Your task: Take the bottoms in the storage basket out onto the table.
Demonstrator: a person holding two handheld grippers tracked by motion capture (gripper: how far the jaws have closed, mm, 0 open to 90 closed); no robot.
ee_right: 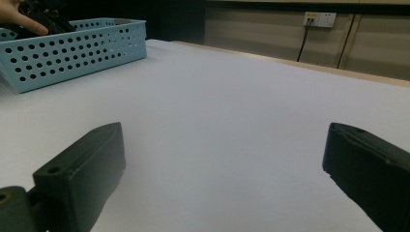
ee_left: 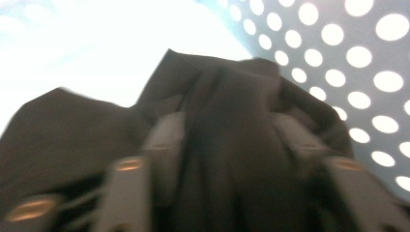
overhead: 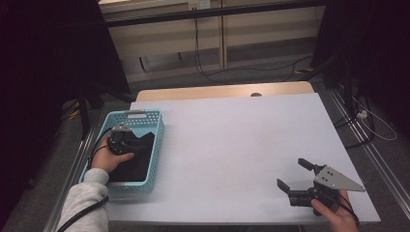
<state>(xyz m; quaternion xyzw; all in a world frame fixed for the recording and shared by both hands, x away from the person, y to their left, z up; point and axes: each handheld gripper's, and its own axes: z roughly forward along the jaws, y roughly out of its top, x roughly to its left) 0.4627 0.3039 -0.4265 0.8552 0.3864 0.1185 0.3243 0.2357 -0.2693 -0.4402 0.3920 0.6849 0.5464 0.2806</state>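
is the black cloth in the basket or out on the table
In: the black cloth lies inside the blue basket, its perforated wall close behind it in the left gripper view.

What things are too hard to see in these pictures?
- Basket floor, high view: covered by the dark cloth.
- Left gripper tips, high view: hidden behind its own body.
- Grip on the cloth, left gripper view: too blurred to tell.
- Right gripper, right gripper view: body cut off by the bottom edge.

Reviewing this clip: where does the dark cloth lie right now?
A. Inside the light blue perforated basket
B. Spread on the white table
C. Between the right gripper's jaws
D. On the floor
A: the dark cloth lies within the walls of the light blue basket, under the left gripper.
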